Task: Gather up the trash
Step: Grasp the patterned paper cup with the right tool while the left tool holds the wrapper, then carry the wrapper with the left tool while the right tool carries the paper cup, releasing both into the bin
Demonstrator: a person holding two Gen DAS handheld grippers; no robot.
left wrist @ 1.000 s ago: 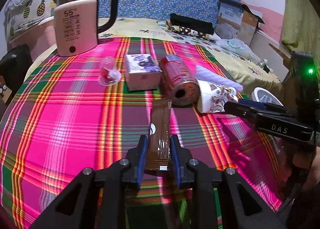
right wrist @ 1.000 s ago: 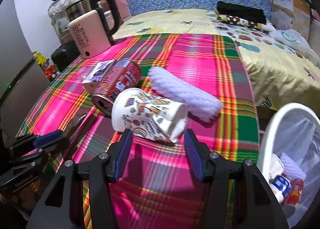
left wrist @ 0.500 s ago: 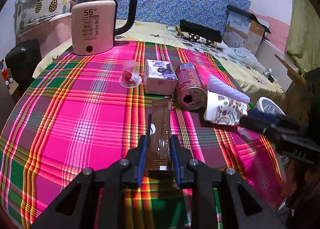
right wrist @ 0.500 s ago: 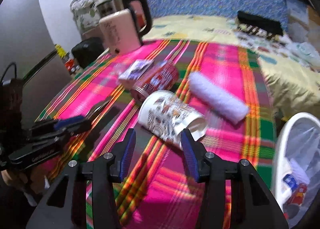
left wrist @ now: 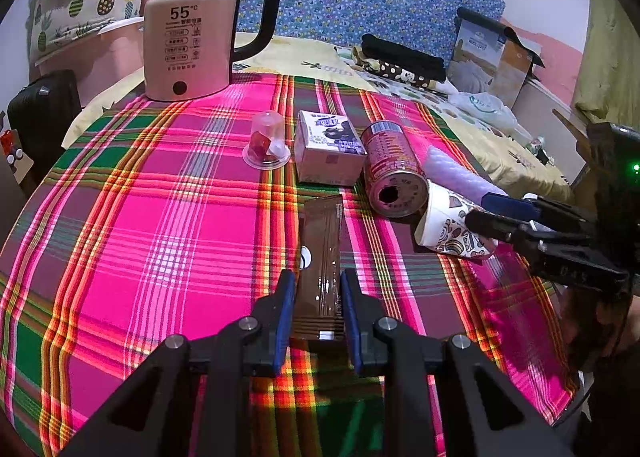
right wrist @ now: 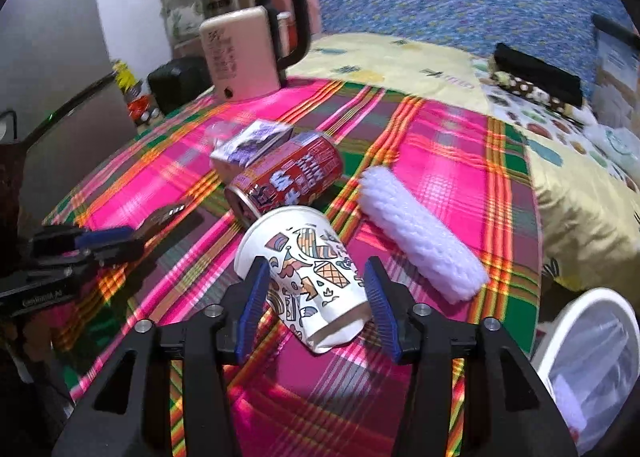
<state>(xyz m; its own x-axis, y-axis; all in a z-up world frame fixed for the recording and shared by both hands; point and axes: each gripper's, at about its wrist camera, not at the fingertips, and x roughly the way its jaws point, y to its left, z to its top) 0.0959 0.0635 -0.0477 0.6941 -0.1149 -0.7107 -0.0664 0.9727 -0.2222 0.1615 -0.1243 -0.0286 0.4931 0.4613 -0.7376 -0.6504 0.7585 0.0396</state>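
My left gripper [left wrist: 318, 287] is shut on a brown snack wrapper [left wrist: 320, 257] that lies lengthwise on the plaid tablecloth. My right gripper [right wrist: 316, 277] is open, its pads either side of a patterned paper cup [right wrist: 308, 269] lying on its side; I cannot tell whether they touch it. The cup also shows in the left wrist view [left wrist: 448, 225]. A red can [right wrist: 284, 181] lies on its side just behind the cup. A small carton [left wrist: 326, 147], a clear plastic cup [left wrist: 266, 141] and a white foam roll [right wrist: 416, 241] lie nearby.
A pink electric kettle [left wrist: 192, 37] stands at the far left of the table. A white bin with a plastic liner [right wrist: 592, 361] stands off the table's right edge, trash inside. A bed with clutter lies beyond the table.
My right gripper has moved forward so the paper cup now sits between its pads. My left gripper keeps its hold on the wrapper, and its view has shifted slightly.
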